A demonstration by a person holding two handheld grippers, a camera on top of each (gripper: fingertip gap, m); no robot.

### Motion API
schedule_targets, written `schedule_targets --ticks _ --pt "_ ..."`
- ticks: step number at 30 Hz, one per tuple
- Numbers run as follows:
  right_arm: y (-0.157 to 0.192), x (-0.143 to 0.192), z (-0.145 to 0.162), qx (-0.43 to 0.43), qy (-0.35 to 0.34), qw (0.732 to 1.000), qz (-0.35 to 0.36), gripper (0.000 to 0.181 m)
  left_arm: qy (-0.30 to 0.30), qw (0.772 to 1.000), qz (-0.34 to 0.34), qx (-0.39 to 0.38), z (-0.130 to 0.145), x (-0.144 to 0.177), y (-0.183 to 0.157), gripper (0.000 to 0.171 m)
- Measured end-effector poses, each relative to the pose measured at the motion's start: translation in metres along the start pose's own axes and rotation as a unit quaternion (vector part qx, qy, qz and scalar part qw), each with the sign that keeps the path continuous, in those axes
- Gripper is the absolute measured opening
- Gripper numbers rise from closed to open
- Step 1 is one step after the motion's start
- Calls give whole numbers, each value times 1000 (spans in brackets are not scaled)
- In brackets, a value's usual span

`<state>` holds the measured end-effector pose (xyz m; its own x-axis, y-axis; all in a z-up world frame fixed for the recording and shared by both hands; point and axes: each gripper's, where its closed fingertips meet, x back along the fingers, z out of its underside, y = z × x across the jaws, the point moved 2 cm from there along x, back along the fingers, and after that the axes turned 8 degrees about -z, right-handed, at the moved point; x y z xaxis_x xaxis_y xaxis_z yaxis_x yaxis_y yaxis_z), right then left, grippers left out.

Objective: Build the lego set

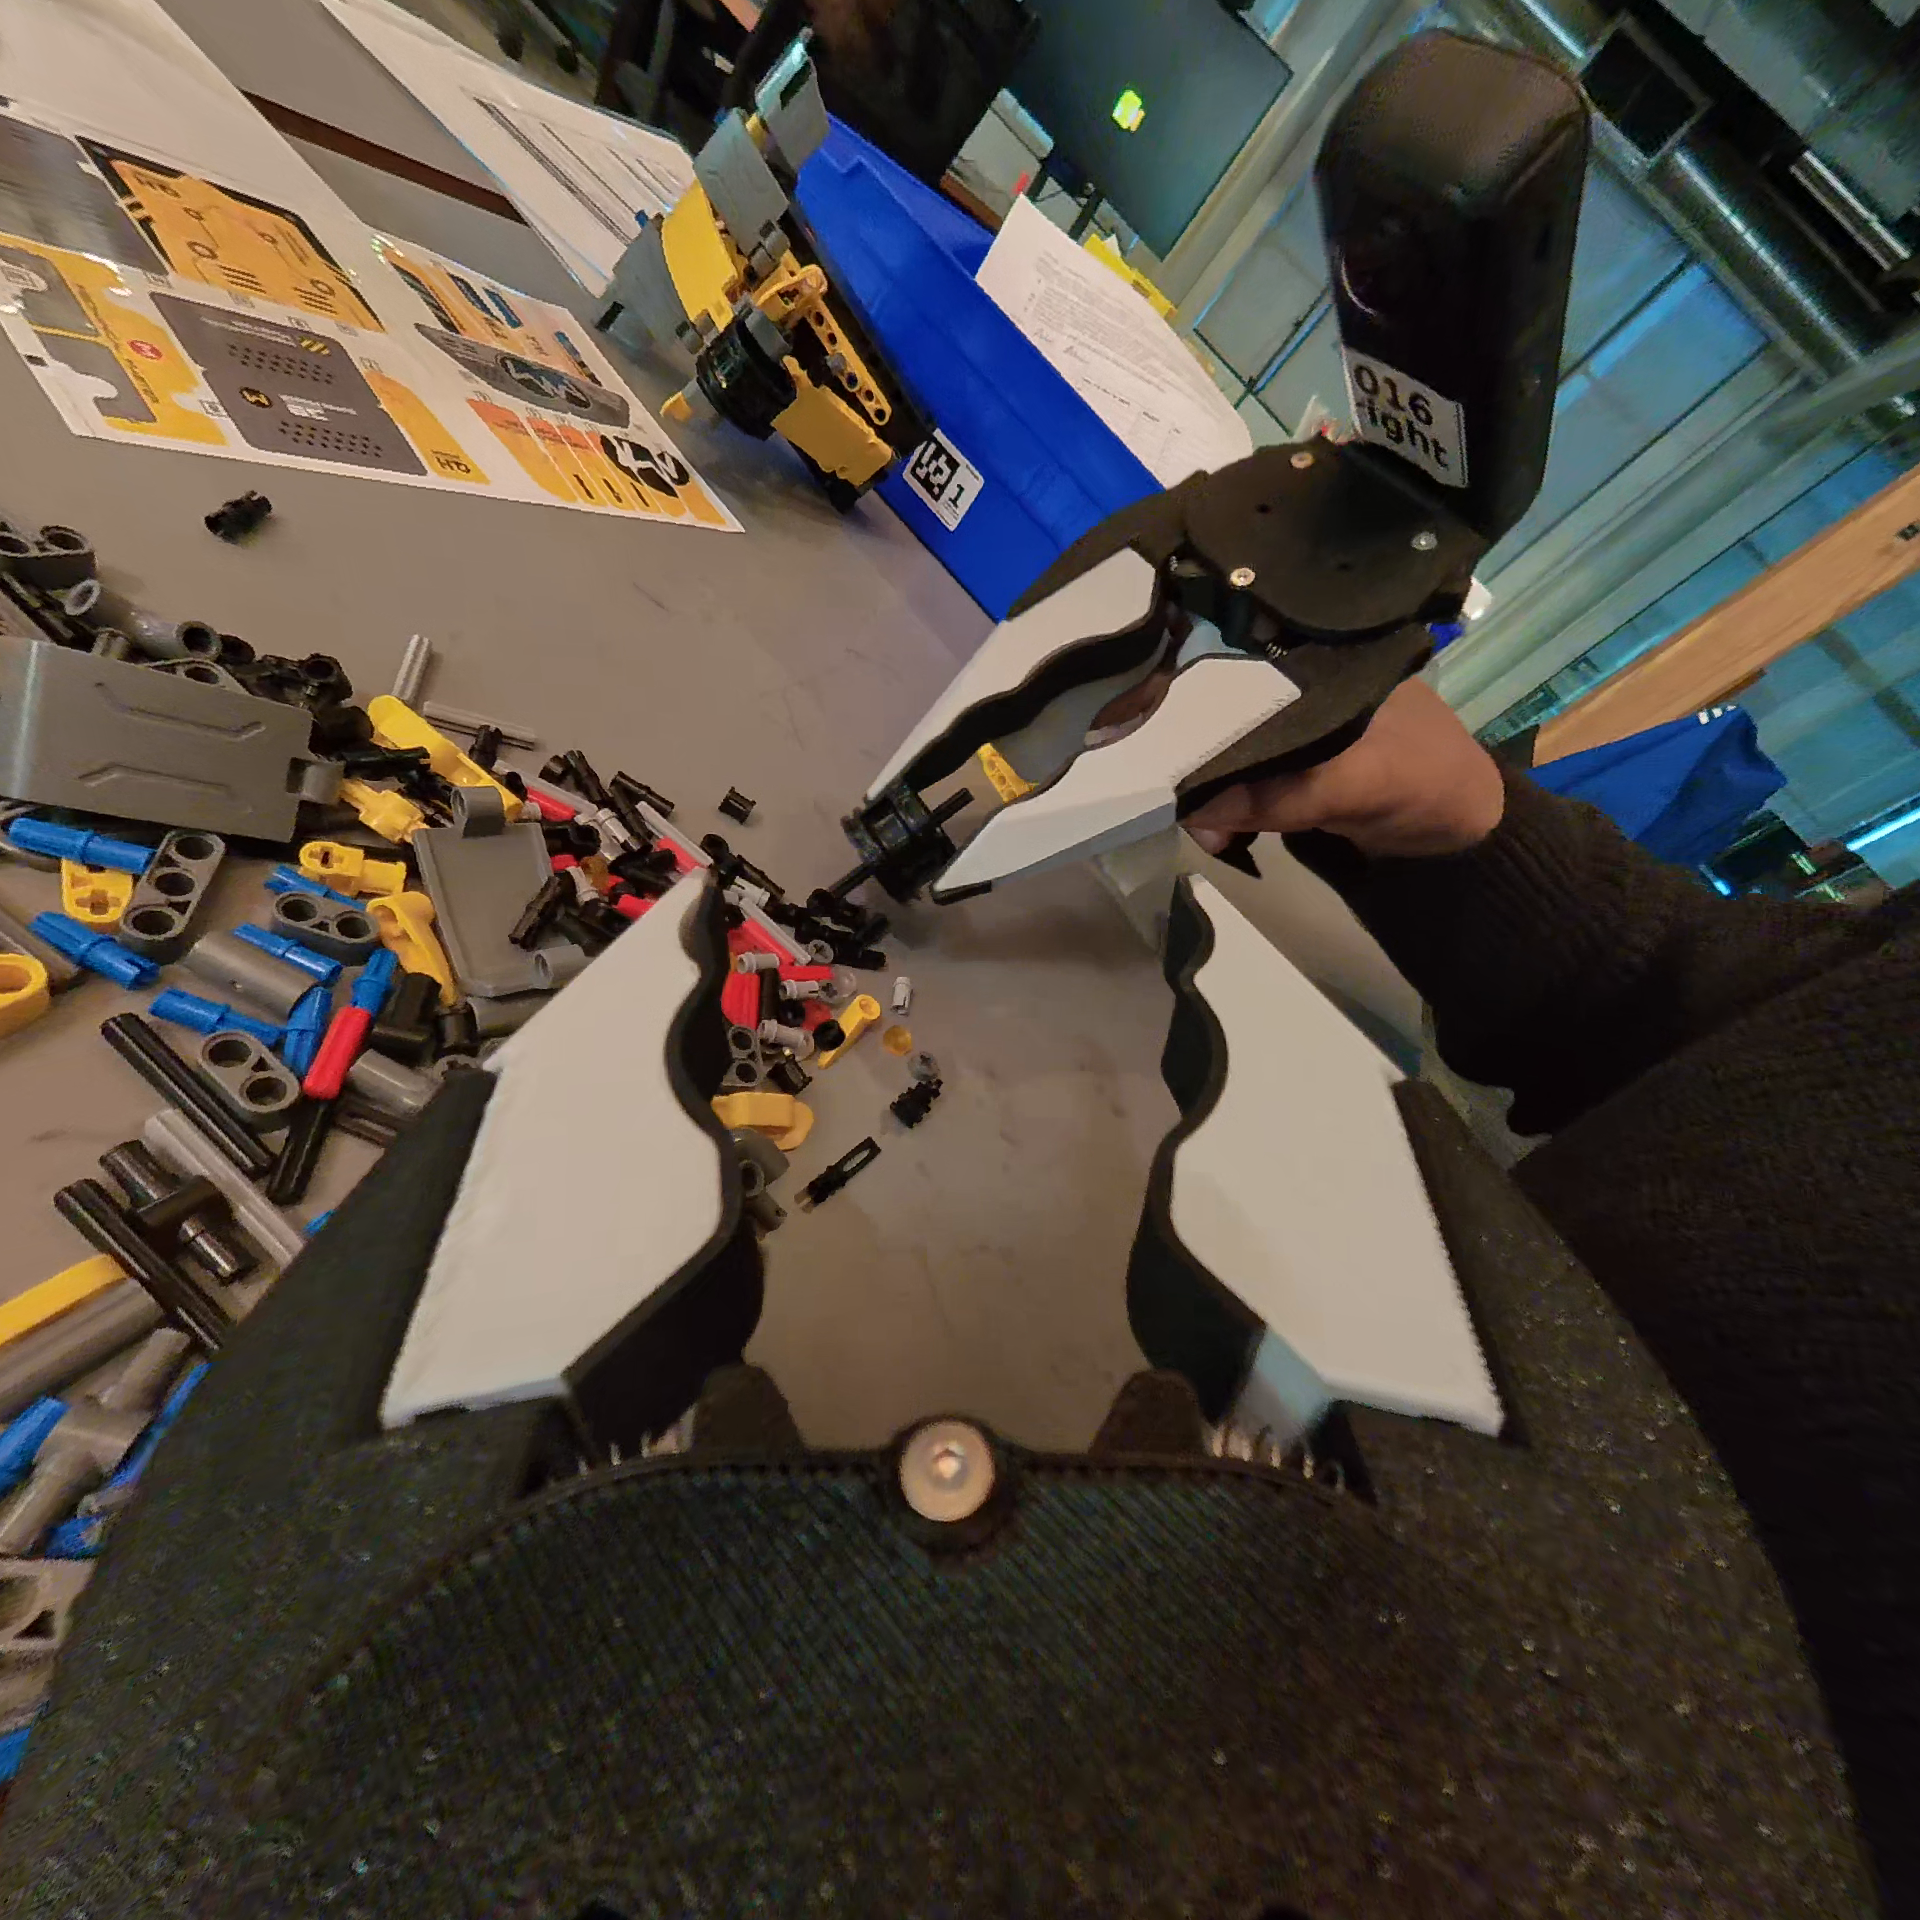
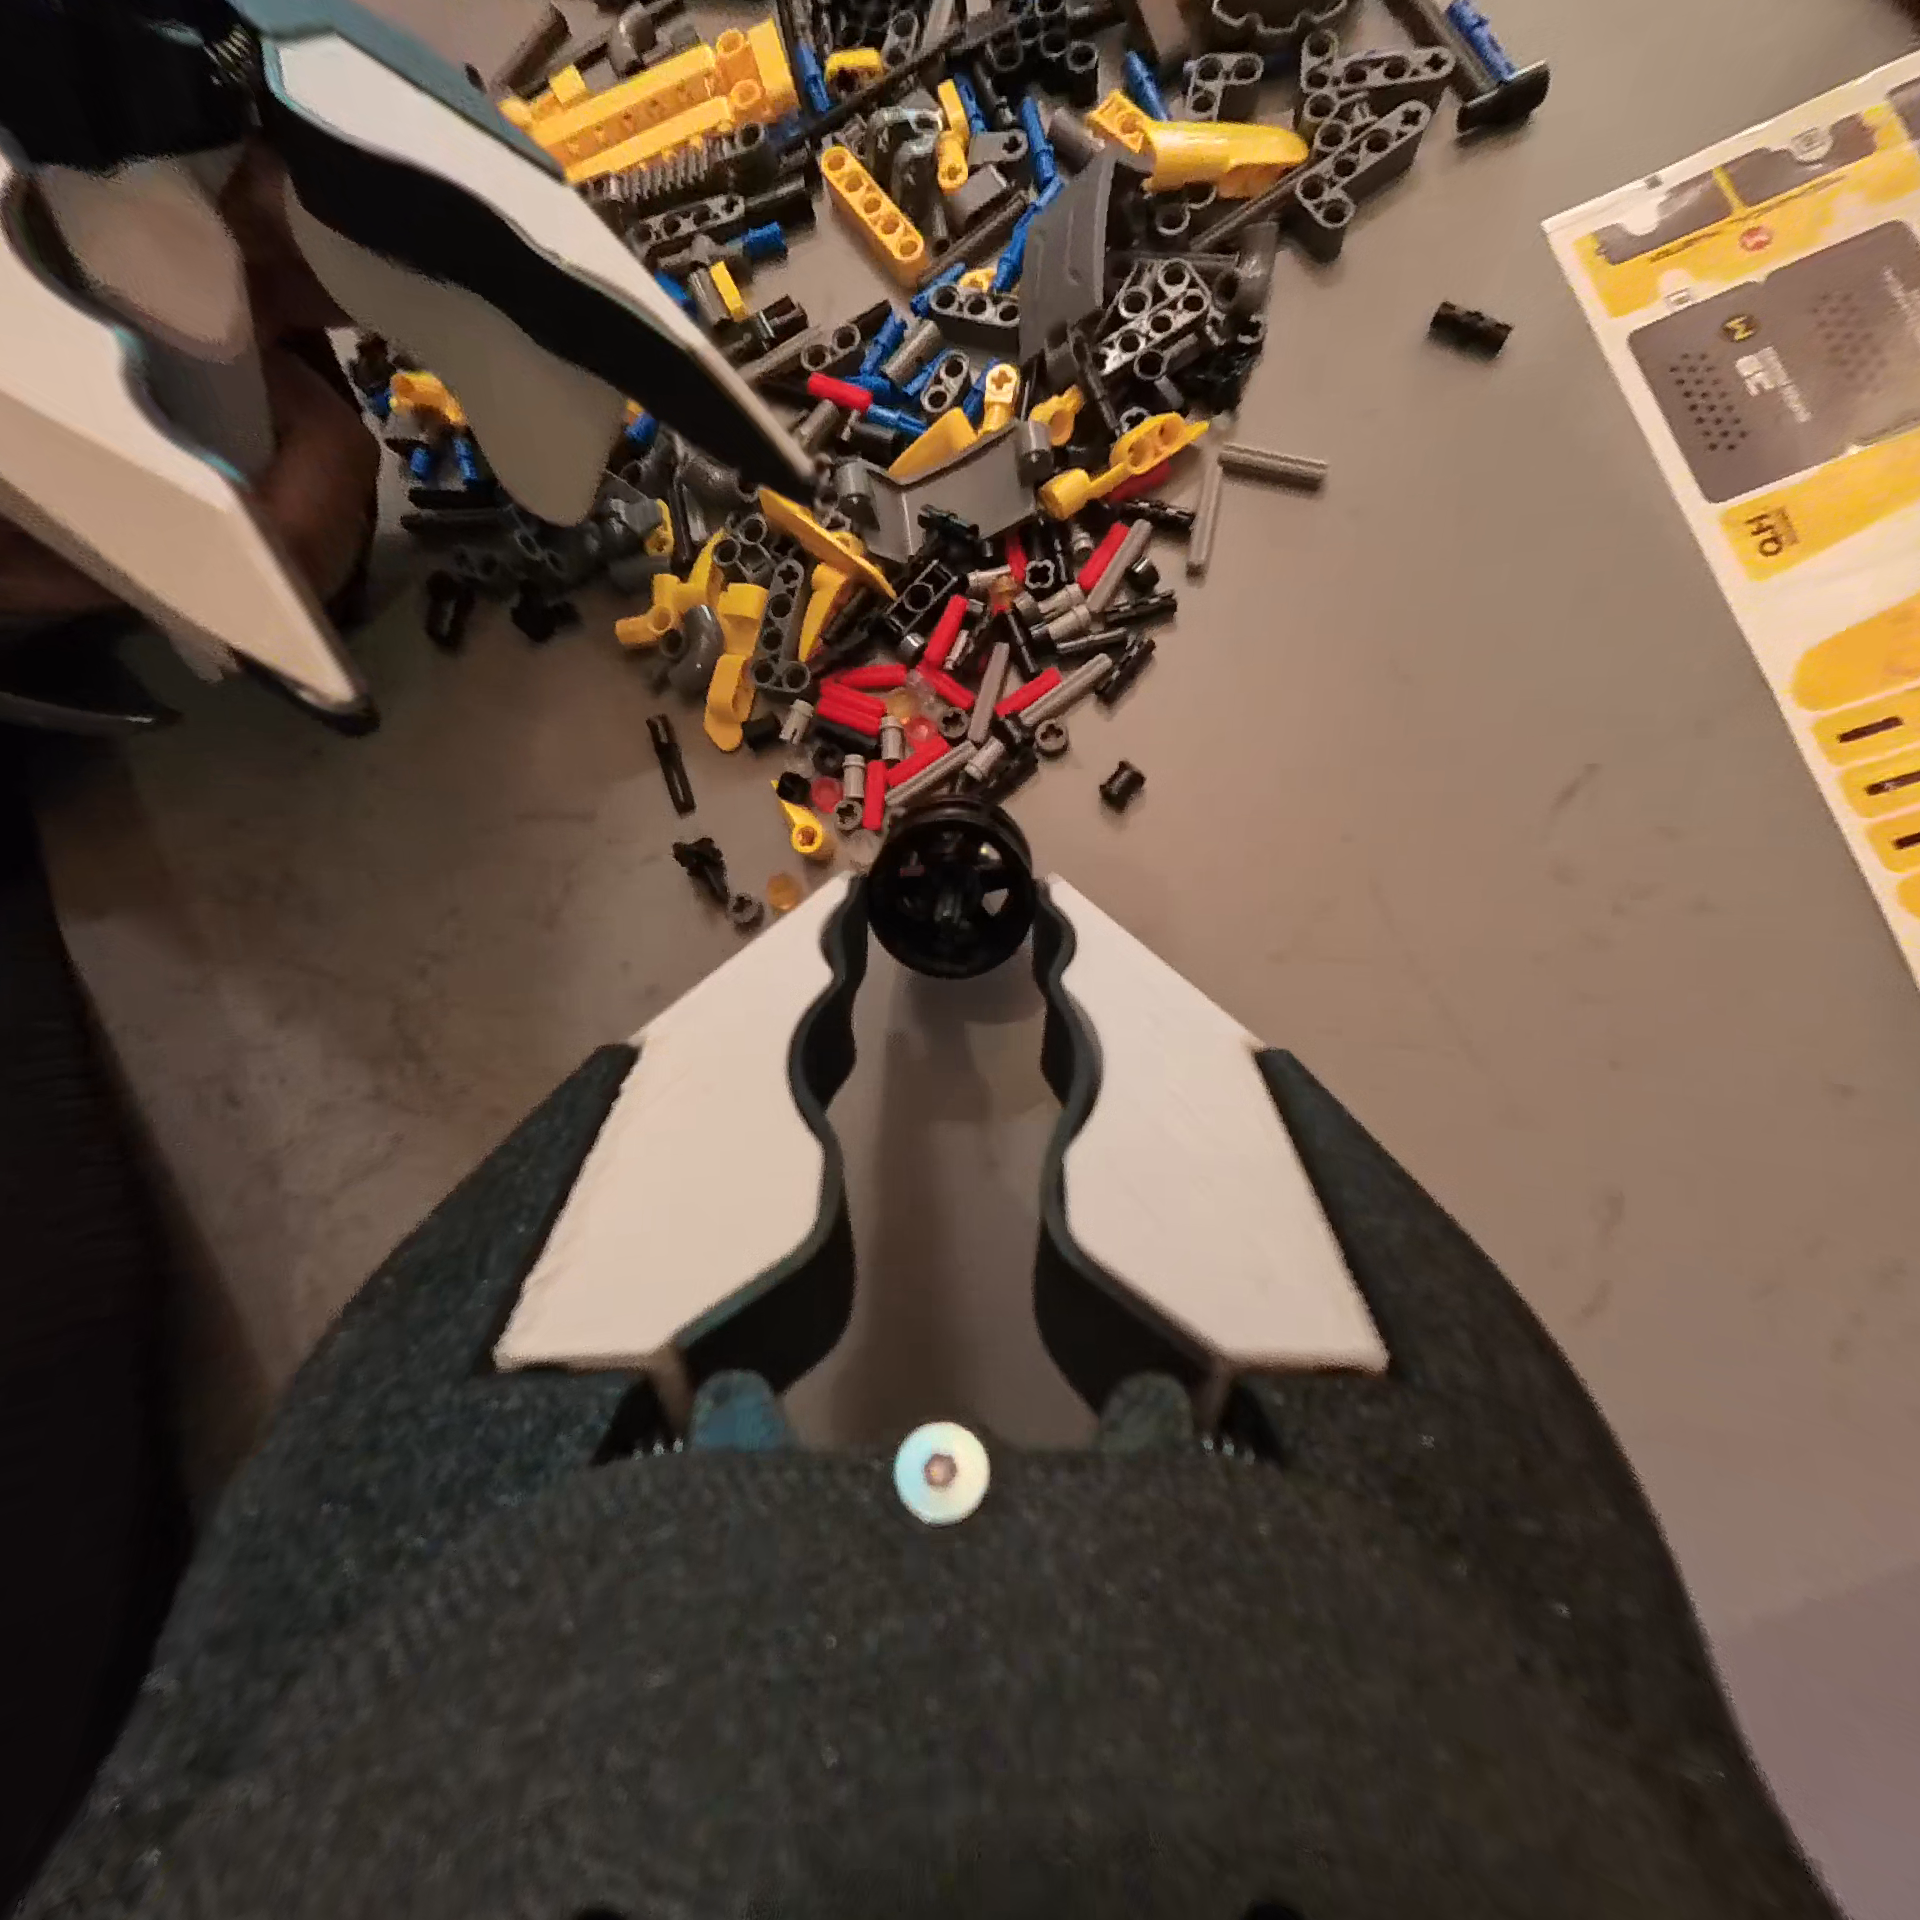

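Note:
My right gripper [image 2: 951, 891] is shut on a small black wheel rim [image 2: 948, 914], pinched between its fingertips just above the grey table [image 2: 1351, 935]. In the left wrist view the right gripper [image 1: 906, 849] holds the rim [image 1: 883, 831] at the near edge of a pile of loose plastic building pieces [image 1: 416, 935], with a thin black axle sticking out of the rim. My left gripper [image 1: 945, 914] is open wide and empty, over the pile's edge and just short of the right gripper. It shows in the right wrist view [image 2: 577, 592] at upper left, above the pile [image 2: 935, 416].
A yellow and grey sticker sheet [image 1: 312, 343] lies beyond the pile, also at the right edge of the right wrist view [image 2: 1766, 416]. A part-built yellow and grey model [image 1: 769, 343] stands by a blue bin [image 1: 935, 343]. A hand [image 1: 1382, 790] holds the right gripper. My hands' fingertips stand some 7 centimetres from each other.

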<state>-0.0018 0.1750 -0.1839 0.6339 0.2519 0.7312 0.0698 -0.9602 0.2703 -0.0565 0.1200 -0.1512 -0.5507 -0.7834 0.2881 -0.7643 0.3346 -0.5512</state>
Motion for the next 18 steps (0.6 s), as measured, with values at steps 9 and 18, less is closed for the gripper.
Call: schedule_targets --ticks 9,18 --pt "-9 2 10 2 52 998 19 31 2 1000 8 5 0 0 -1 83" --pt "4 23 37 -35 79 995 40 31 0 1000 -3 -6 -1 1 0 83"
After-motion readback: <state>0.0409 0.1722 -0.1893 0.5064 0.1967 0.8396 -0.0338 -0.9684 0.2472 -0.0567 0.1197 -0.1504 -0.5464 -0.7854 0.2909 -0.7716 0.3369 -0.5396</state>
